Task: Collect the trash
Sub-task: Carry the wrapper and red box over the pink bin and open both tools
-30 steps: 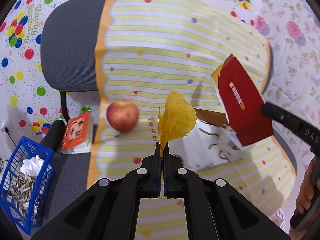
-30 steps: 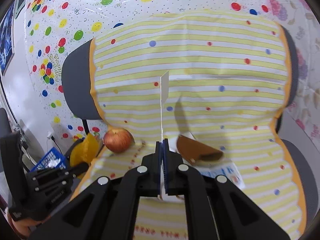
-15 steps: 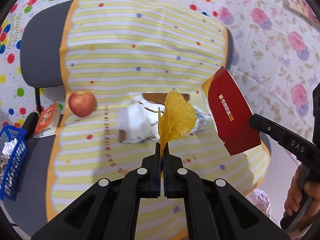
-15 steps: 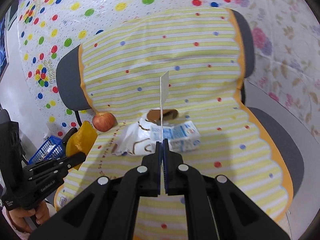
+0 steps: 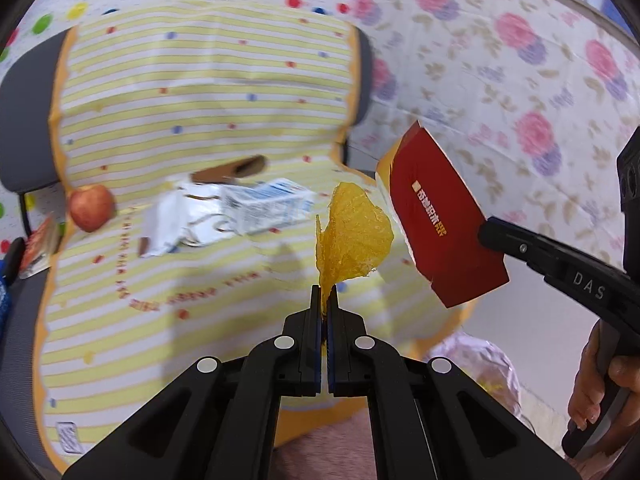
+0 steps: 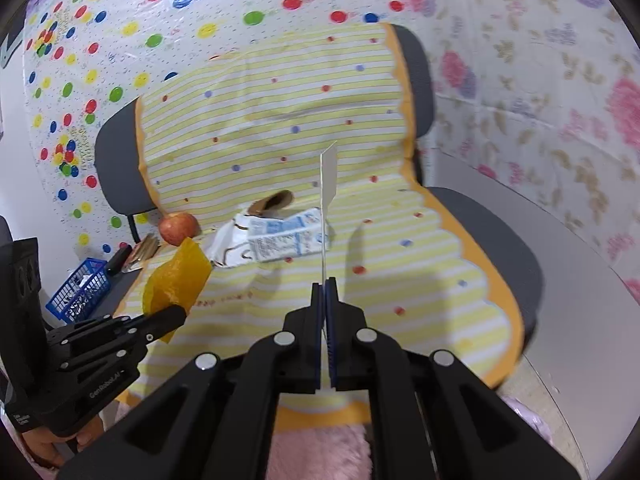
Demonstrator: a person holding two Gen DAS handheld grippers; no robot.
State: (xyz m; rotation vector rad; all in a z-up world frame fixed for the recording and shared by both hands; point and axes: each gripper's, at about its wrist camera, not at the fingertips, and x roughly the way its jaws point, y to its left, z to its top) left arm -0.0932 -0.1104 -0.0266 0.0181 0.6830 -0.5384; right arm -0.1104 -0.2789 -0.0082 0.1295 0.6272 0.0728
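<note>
Aloft, both grippers: left gripper (image 5: 325, 298) on peel (image 5: 352, 240), right gripper (image 6: 325, 286) on carton (image 5: 444, 216).

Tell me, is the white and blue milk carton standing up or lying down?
Lying down. The white and blue milk carton rests on its long side on the striped yellow cloth.

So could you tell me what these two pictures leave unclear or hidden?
- Red carton: right wrist view shows only its edge.
- Milk carton: print blurred in left wrist view.
- Blue basket: contents too small in right wrist view.
- Brown item: partly hidden behind the milk carton.
</note>
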